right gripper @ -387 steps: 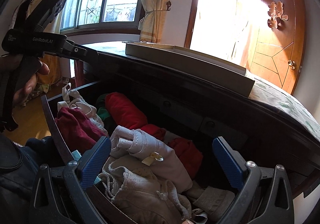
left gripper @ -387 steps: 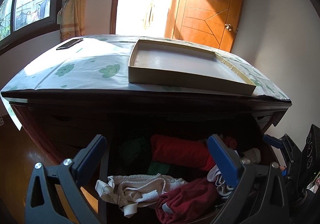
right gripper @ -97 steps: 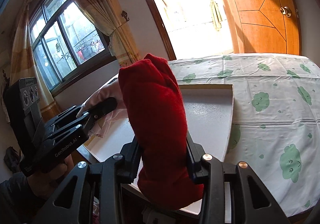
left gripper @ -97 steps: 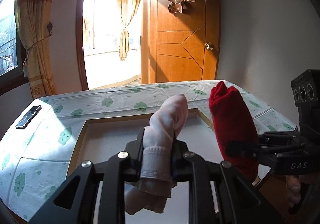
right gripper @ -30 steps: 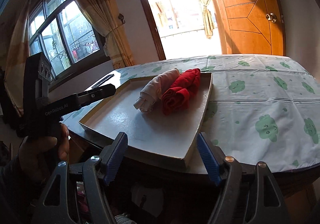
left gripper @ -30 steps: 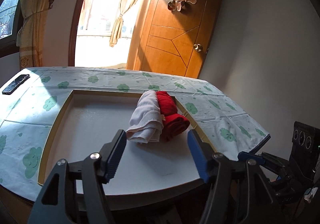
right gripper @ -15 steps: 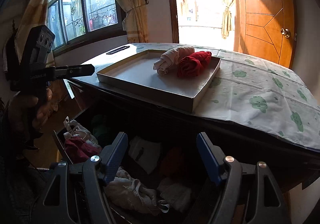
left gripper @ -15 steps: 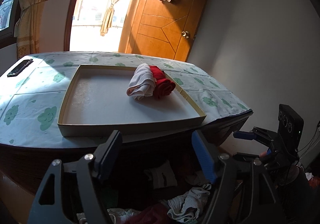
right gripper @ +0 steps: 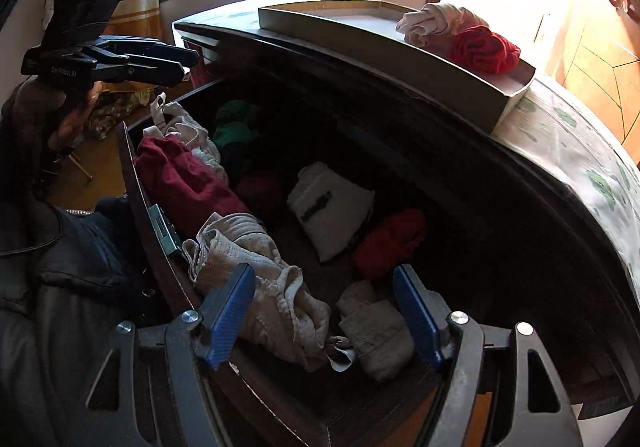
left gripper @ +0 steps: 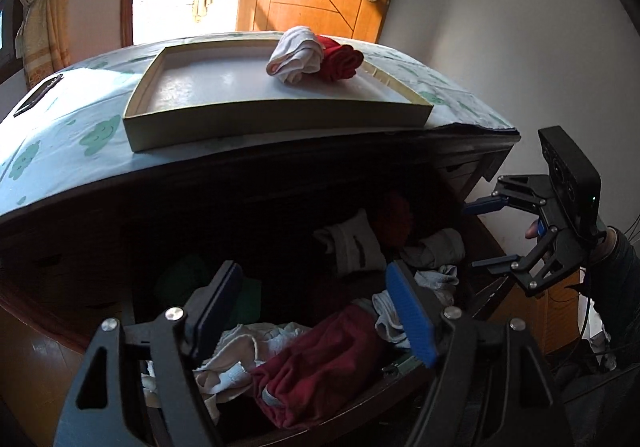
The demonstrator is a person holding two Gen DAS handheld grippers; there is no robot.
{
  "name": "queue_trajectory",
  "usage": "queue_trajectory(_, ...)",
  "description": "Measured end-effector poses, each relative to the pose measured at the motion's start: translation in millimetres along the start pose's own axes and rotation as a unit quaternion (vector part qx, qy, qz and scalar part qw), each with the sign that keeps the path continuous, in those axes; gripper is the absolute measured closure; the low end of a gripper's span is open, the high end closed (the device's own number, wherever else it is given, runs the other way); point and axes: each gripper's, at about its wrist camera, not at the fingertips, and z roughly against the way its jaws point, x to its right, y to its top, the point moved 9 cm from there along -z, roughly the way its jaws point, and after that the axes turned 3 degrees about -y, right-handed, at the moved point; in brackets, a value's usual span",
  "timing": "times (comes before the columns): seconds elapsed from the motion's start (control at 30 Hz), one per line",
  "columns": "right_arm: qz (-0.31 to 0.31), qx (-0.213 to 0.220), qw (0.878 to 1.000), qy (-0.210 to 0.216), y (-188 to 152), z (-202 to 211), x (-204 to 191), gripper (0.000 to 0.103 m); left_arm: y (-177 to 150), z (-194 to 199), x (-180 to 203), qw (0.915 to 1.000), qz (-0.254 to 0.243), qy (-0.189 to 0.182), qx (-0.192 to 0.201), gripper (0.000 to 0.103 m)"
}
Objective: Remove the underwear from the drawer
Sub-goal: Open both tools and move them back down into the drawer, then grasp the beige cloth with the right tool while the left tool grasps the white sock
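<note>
- Two grippers are in view. The left gripper (left gripper: 312, 311) has its blue pads spread with nothing between them; its jaws have just been opening wider.
- The right gripper (right gripper: 326, 309) also stands spread and empty, above the clothes.
- One drawer (right gripper: 136, 183) is pulled out of the dark wooden dresser, under both grippers.
- Two rolled pieces of underwear lie in one shallow tray (left gripper: 272, 119) on top of the dresser: a white roll (left gripper: 296, 55) and a red roll (left gripper: 340, 61), touching side by side near the tray's far right corner.
- More underwear is loose in the drawer: a dark red piece (left gripper: 316, 363) at the front, a cream piece (right gripper: 256, 279), a folded white piece (right gripper: 328, 207), a bright red piece (right gripper: 390, 241), a green piece (right gripper: 236, 123) at the back, and a small beige roll (right gripper: 376, 331); others are too dark to count.
- One patterned cloth (left gripper: 60, 127) covers the dresser top, with one dark phone-like thing (left gripper: 38, 99) lying on it at the left.
</note>
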Motion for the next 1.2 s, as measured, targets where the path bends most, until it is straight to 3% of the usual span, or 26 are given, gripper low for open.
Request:
queue_trajectory(0.23,0.017,-0.058,0.996,0.061,-5.3,-23.6,-4.6,0.03,-19.4,-18.2,15.2,0.9978,-0.029,-0.02,-0.055,0.027)
queue_trajectory(0.43,0.04,-0.109,0.988,0.102,-9.3,-43.9,-17.9,0.03,-30.2,-28.6,17.6,0.9942,-0.016,-0.046,-0.096,0.027)
queue_trajectory(0.83,0.019,-0.172,0.969,0.175,-12.9,-74.8,-30.5,0.03,-41.7,-38.9,13.4,0.9889,0.007,-0.068,-0.132,0.027)
queue_trajectory(1.2,0.017,-0.208,0.959,0.193,-16.6,-98.2,-43.7,0.03,-54.9,-61.6,19.7,0.9793,-0.005,-0.084,-0.184,0.027)
